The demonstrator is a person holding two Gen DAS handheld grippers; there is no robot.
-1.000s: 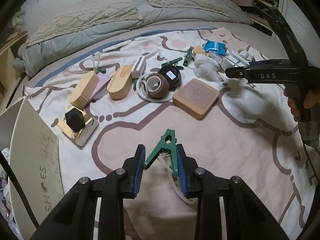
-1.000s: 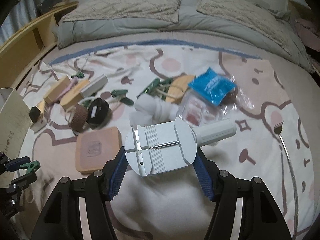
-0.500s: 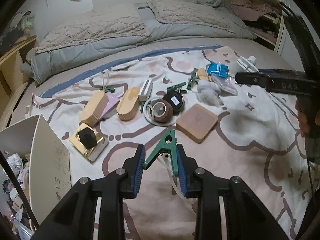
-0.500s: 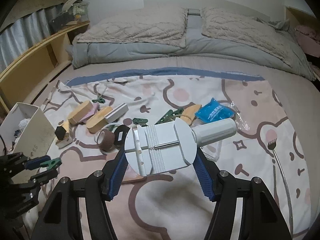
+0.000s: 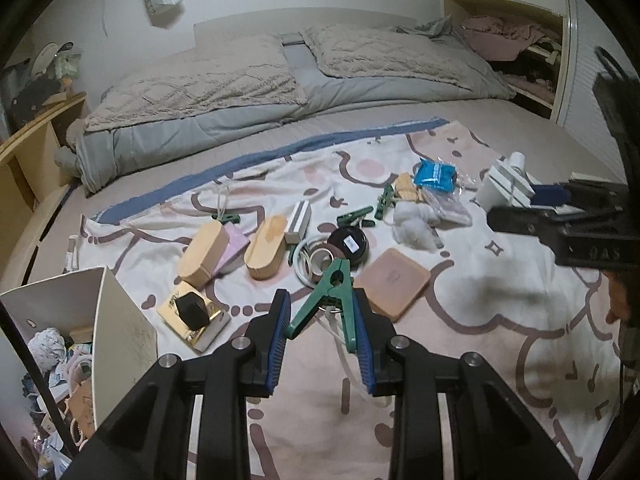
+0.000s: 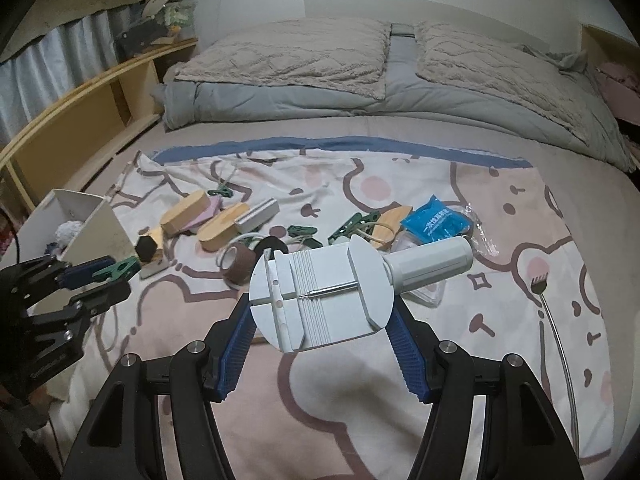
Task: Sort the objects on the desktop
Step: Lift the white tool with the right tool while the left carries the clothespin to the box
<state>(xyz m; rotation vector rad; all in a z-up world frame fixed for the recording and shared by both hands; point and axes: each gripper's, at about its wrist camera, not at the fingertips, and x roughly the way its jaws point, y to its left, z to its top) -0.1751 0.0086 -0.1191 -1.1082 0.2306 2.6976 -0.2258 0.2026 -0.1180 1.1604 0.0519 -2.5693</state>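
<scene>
My left gripper (image 5: 322,322) is shut on a green clothes peg (image 5: 332,292) with a pale cord hanging from it, held above the patterned blanket (image 5: 500,320). My right gripper (image 6: 322,332) is shut on a white round tool with a grey cylinder handle (image 6: 324,288), also lifted off the bed. The right wrist view shows the left gripper (image 6: 96,276) with the peg at the far left; the left wrist view shows the right gripper (image 5: 556,200) with the white tool (image 5: 504,188) at the right edge.
A white open box (image 5: 116,316) with several small items stands at the left. On the blanket lie wooden oval boxes (image 5: 266,246), a brown square pad (image 5: 394,282), a black round tin (image 5: 350,242), a gold-and-black bottle box (image 5: 192,312), a blue packet (image 6: 436,224) and a fork (image 6: 554,320).
Both grippers have risen with their objects. The bed and blanket look farther below, and the white box has come into view at the left.
</scene>
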